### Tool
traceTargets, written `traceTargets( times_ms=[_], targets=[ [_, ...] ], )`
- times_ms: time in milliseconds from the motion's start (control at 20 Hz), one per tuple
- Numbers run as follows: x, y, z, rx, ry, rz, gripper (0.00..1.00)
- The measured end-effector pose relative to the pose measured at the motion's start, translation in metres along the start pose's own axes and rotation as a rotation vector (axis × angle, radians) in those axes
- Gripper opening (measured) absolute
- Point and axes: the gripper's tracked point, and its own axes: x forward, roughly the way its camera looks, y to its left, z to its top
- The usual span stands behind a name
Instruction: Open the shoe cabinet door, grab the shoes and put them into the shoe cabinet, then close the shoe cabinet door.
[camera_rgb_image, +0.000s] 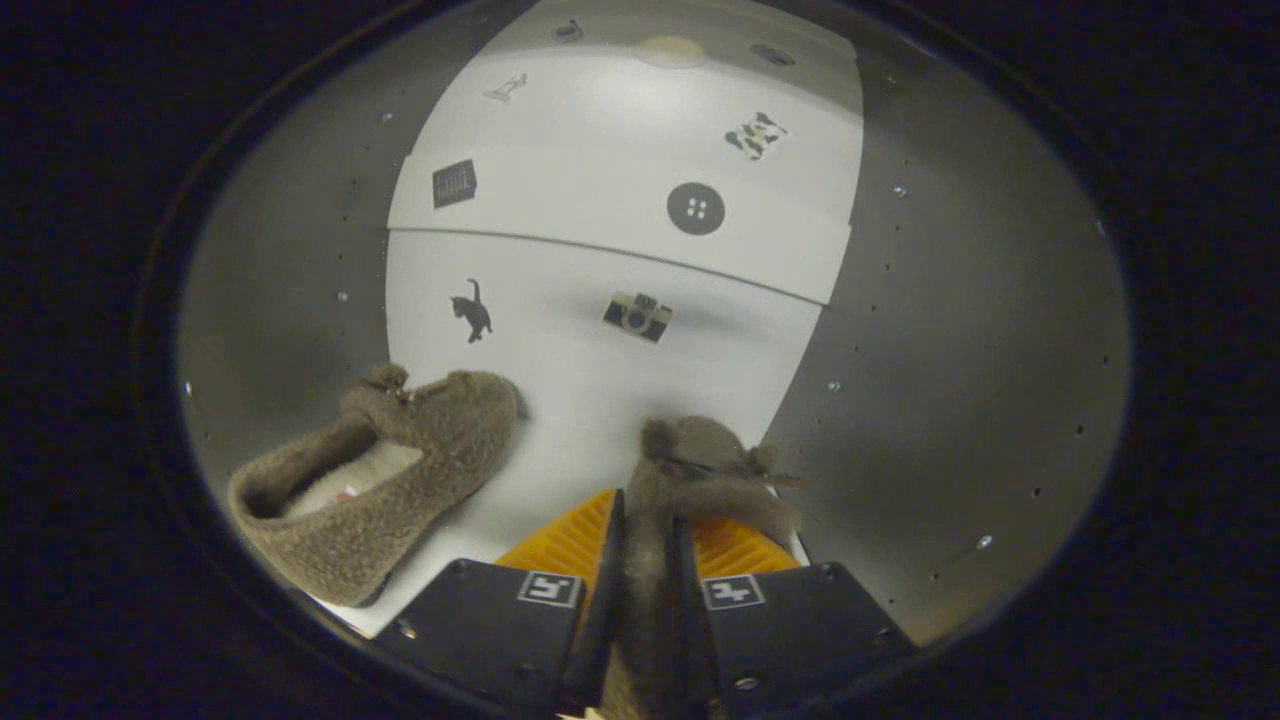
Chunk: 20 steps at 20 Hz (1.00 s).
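My claw (646, 560) is squeezed tight on one fuzzy shoe (700, 480), right between my fingers. The other shoe (380, 480) sits near the white cabinet (600, 250). I think lifting comes next.

A staged home corner inside a booth, not a lived-in room.

2 fuzzy slippers (400, 470) lie before a white shoe cabinet (620, 260) dotted with stickers (637, 315); grey perforated panels (960, 350) stand on both sides.
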Motion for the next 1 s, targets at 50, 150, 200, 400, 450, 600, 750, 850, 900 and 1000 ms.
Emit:
traceTargets(
  times_ms=[50, 150, 200, 400, 450, 600, 750, 850, 900, 1000],
  targets=[
    [0.000, -0.002, 0.004, -0.005, -0.015, -0.009, 0.34],
    [-0.006, 0.004, 0.005, 0.017, -0.016, 0.018, 0.42],
    [-0.010, 0.006, 0.004, 0.022, -0.006, 0.022, 0.43],
    [-0.025, 0.007, 0.005, 0.037, 0.003, 0.032, 0.49],
    [-0.029, 0.006, 0.004, 0.033, 0.014, 0.038, 0.57],
    [-0.051, 0.004, 0.008, 0.027, 0.012, 0.046, 0.67],
    [-0.087, -0.005, 0.025, 0.022, -0.061, 0.032, 0.67],
    [-0.121, -0.006, 0.037, 0.020, -0.116, 0.036, 0.67],
    [-0.140, -0.007, 0.042, 0.014, -0.137, 0.032, 0.68],
    [-0.181, -0.003, 0.053, 0.005, -0.198, 0.048, 0.83]
  ],
)
